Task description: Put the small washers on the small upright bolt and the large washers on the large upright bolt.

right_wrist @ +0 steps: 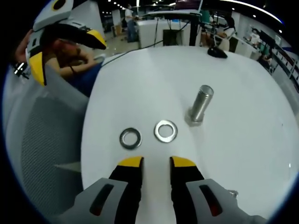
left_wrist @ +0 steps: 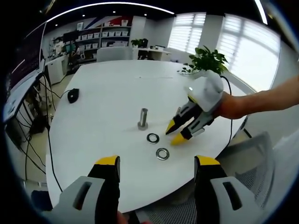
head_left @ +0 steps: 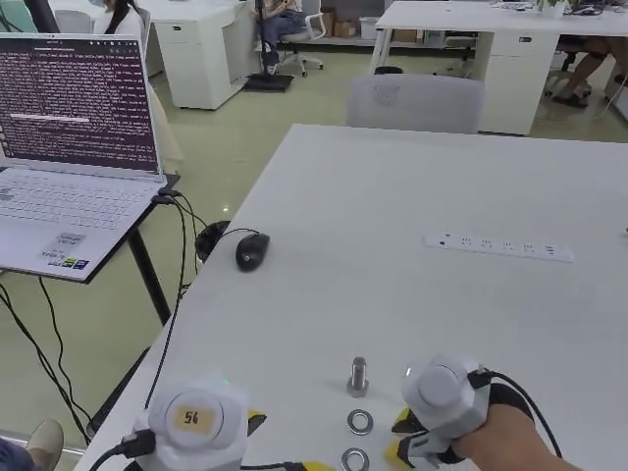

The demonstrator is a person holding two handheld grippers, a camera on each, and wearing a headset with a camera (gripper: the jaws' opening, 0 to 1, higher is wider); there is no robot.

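Note:
One steel bolt (head_left: 358,378) stands upright on the white table (head_left: 412,245), near its front edge. Two flat washers lie just in front of it, one (head_left: 360,422) nearer the bolt and one (head_left: 355,458) nearer me. My right gripper (head_left: 399,438) is to the right of the washers. In the right gripper view its jaws (right_wrist: 157,162) are narrowly open and hold nothing, with both washers (right_wrist: 166,131) (right_wrist: 130,138) and the bolt (right_wrist: 201,108) just ahead. My left gripper (left_wrist: 157,162) is wide open and holds nothing, pulled back at the table edge, facing a washer (left_wrist: 162,153).
A black mouse (head_left: 251,251) lies at the table's left side and a white power strip (head_left: 498,245) at the right. A laptop (head_left: 69,147) stands on a side stand to the left, with cables hanging. A grey chair (head_left: 417,101) is behind the far edge.

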